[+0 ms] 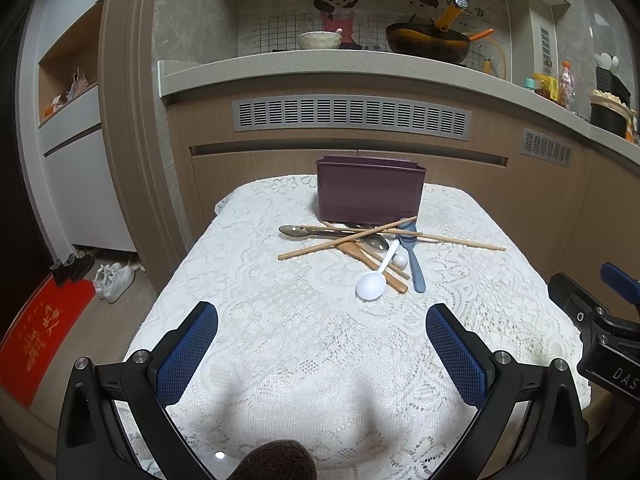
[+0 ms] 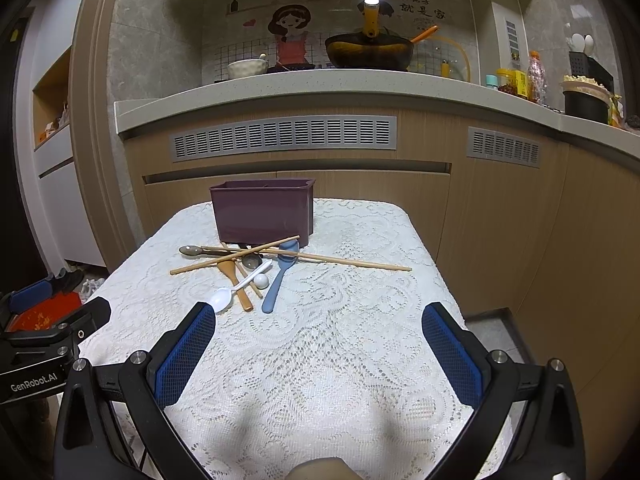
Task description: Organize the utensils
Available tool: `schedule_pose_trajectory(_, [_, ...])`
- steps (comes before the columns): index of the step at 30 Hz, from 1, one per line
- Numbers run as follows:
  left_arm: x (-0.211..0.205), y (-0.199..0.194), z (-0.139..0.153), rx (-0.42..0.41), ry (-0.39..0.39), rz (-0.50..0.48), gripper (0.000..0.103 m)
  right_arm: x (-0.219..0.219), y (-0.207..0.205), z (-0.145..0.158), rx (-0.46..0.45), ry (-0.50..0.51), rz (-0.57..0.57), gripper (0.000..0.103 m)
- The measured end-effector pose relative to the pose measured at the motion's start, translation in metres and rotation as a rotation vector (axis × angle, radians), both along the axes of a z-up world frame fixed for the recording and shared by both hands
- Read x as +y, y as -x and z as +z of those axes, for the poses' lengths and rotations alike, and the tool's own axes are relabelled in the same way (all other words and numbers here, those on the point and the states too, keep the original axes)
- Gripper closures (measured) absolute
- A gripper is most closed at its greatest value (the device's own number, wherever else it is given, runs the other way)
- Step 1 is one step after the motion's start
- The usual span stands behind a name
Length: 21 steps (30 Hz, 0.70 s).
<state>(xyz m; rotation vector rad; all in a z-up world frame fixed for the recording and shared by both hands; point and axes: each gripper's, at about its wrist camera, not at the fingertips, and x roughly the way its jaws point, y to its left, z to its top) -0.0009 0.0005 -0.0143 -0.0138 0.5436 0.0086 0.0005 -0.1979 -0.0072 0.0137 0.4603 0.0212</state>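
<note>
1. Utensils (image 1: 372, 248) piled on counter (image 1: 304, 344), touching front of purple bin (image 1: 370, 190), 12 o'clock from both grippers.
2. White spoon (image 2: 236, 290) nearest: bowl toward the jaws, handle to 1 o'clock.
3. Left gripper (image 1: 322, 354) and right gripper (image 2: 318, 354) both spread wide, empty; right looks nearer.

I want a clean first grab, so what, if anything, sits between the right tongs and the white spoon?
Nothing visible. Only bare lace tablecloth lies between the open right tongs and the white spoon, whose bowl sits at the near edge of the pile.
</note>
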Motion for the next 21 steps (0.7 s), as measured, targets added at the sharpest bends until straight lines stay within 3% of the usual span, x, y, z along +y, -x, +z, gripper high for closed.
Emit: schedule_pose_trajectory(21, [0.0003, -0.0037, -0.0029, 0.009, -0.004, 0.000, 0.000, -0.0022, -0.0022, -0.0023, 0.005, -0.006, -0.005, 0.000])
